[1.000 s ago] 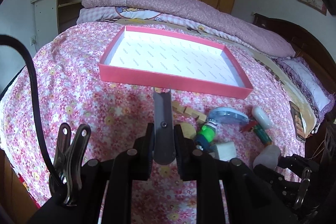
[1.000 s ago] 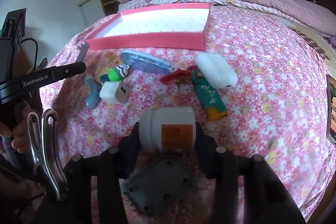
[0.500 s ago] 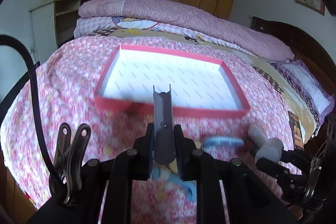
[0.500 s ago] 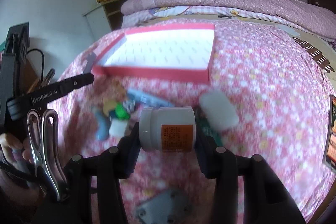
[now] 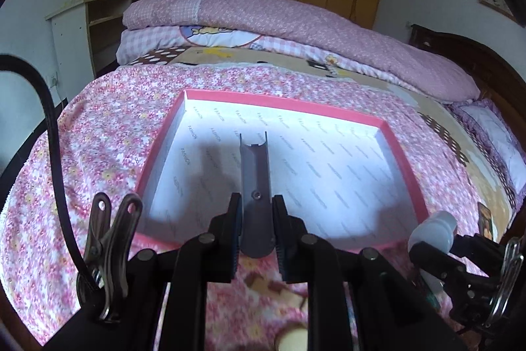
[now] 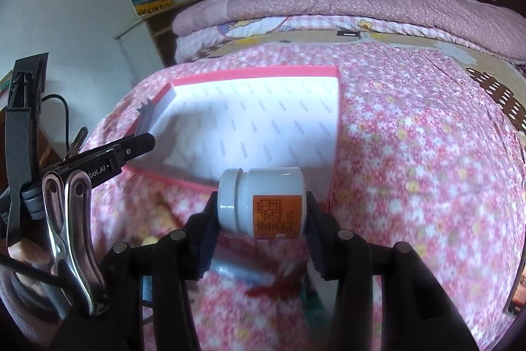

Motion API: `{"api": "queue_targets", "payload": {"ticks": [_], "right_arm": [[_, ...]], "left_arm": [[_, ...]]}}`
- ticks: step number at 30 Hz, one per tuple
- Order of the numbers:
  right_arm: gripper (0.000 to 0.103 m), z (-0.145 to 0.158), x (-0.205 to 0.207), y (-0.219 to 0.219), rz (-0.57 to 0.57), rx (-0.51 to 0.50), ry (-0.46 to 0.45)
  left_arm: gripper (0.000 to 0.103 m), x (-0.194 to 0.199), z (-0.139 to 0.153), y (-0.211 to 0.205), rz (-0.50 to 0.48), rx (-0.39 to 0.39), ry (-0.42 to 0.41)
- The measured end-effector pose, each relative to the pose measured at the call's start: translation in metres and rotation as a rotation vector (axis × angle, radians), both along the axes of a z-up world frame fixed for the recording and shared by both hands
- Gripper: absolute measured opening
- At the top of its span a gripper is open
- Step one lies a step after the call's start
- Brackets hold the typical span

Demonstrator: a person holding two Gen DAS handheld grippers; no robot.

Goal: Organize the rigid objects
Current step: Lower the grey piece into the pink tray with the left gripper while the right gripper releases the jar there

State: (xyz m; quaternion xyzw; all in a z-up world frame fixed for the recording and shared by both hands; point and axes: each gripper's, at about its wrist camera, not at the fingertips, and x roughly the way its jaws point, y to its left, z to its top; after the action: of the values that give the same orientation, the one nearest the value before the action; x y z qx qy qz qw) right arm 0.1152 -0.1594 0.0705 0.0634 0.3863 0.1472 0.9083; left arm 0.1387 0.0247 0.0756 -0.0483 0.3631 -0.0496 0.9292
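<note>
Well, left gripper [image 5: 257,227] pinches a grey flat tool [image 5: 255,186] – its notched tip pokes fwd over the pink tray [image 5: 406,163], whose white floor lies bare w/ low rims all round. Right gripper [image 6: 262,213] clamps a white jar [image 6: 262,203] sideways, orange label up, just over the tray's near rim. Bits on the bed [image 6: 411,127] below the fingers are blurred, hard to make out.

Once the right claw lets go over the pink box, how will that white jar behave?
The white jar lies sideways between the right claw pads, so it may well roll across the pink box's flat floor. It looks like rigid, smooth plastic, so probably slippery and unlikely to break.
</note>
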Motion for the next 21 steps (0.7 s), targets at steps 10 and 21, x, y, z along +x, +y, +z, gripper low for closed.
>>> {"api": "queue_targets", "payload": {"ticks": [10, 21], "right_arm": [[0.048, -0.011, 0.033, 0.009, 0.003, -0.039, 0.036], [0.048, -0.02, 0.037, 0.009, 0.013, -0.104, 0.064]], "left_arm": [[0.018, 0.023, -0.028, 0.007, 0.046, 0.012, 0.073], [0.018, 0.013, -0.033, -0.005, 0.013, 0.047, 0.107]]}}
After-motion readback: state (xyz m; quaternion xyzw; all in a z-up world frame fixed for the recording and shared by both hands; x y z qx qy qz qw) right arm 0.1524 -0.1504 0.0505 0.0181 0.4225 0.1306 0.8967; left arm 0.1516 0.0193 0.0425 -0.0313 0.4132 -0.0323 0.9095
